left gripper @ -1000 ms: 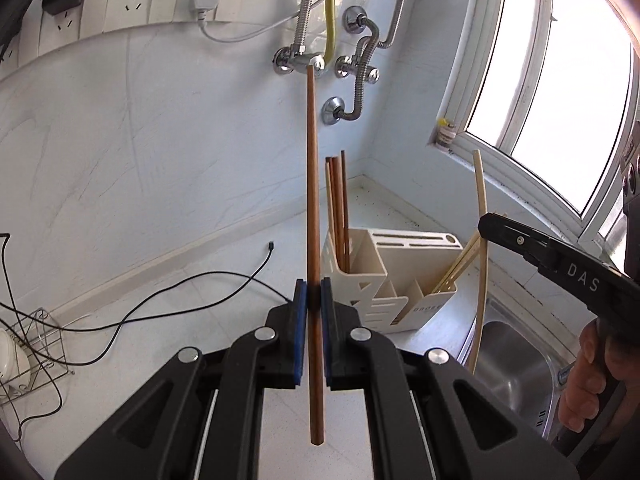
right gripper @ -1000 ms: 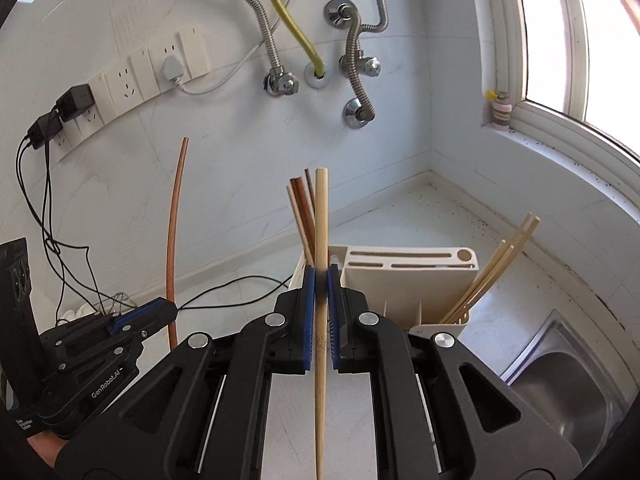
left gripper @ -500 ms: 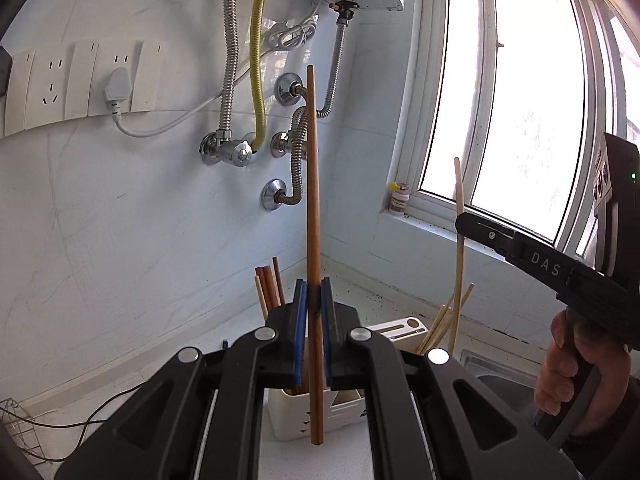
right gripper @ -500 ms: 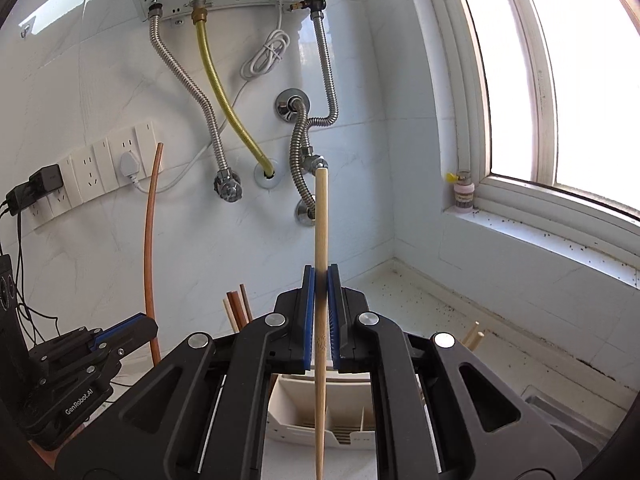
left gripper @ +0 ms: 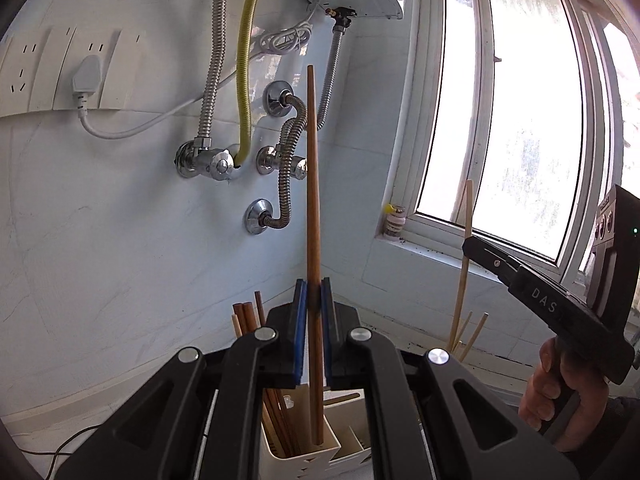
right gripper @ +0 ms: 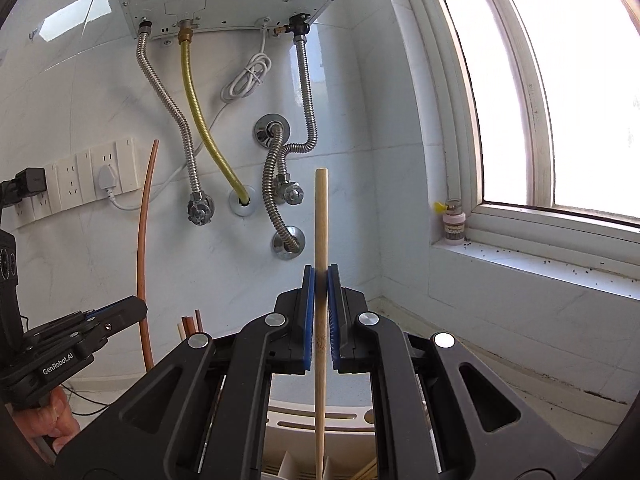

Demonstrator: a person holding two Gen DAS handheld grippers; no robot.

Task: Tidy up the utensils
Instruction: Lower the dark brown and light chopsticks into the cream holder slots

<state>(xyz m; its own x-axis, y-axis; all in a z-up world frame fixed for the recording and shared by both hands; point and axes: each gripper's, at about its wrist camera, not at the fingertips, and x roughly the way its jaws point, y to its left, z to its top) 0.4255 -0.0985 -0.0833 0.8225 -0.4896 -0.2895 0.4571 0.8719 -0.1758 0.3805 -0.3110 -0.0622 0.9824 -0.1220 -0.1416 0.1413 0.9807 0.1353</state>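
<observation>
Left wrist view: the left gripper is clamped narrow on a dark brown chopstick, pinched between blue pads low on its length so that it stands upright. Its lower tip hangs inside or just above the left compartment of a cream utensil holder on the worktop, where other brown chopsticks already stand. Holding it vertical seems meant to let it drop straight into that narrow slot, beside its own kind. To the right, a person's hand grips the handle of the right gripper, which carries a pale bamboo chopstick upright above a few other pale chopsticks leaning at the holder's right side. Behind are a tiled wall, flexible hoses and a bright window.

Right wrist view: the right gripper is likewise closed tight on the pale bamboo chopstick, gripped near its middle and held vertical with the thin end pointing down into the utensil holder below. The exact compartment is hidden by the gripper's body. At the left edge, the left gripper holds the dark brown chopstick upright over the brown chopsticks in the holder. Sorting appears to go by colour, brown on one side and pale on the other. Neither chopstick is released yet.
</observation>
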